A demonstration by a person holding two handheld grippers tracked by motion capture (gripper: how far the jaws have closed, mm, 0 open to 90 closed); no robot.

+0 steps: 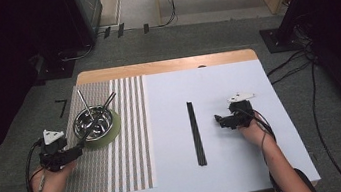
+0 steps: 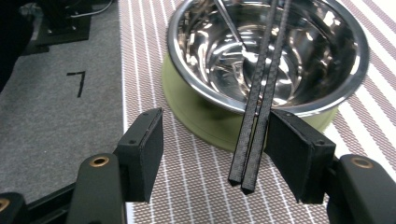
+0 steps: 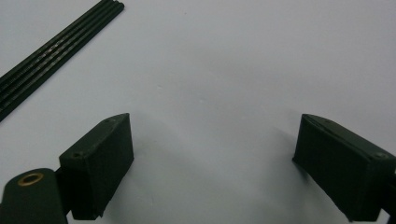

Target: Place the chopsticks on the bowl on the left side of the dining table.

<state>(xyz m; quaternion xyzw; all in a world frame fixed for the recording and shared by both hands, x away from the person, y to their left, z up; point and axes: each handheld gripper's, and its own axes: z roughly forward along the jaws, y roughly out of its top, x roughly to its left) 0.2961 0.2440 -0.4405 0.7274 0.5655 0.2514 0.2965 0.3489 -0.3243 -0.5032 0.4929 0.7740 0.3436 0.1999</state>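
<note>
The left gripper (image 1: 76,150) is held at the near left of the table, over the striped placemat (image 1: 128,132), just short of the steel bowl (image 1: 94,123). In the left gripper view its jaws are seen apart, with a pair of black chopsticks (image 2: 259,112) standing in the gap, close against the inner face of the right-hand jaw; whether that jaw touches them cannot be told, and a wide space is left open toward the other jaw. The chopsticks are leaned on the bowl's near rim, their far ends down inside it and their near tips raised above the placemat. The bowl is seated in an olive-green ring base (image 2: 201,112) and is placed near the left edge of the placemat, beyond which grey floor (image 2: 56,116) is seen. A thin metal utensil (image 1: 85,107) is also propped in the bowl, its handle raised toward the far left.

The right gripper (image 1: 218,119) is rested low over the white table surface (image 1: 179,175), on the right half. Its jaws are spread wide and nothing is held between them. A second set of black chopsticks (image 1: 196,132) is laid flat near the middle of the table, lengthwise toward the person, to the left of that gripper. Bare white surface is left around the right gripper on all sides, out to the right table edge (image 1: 291,124).
</note>
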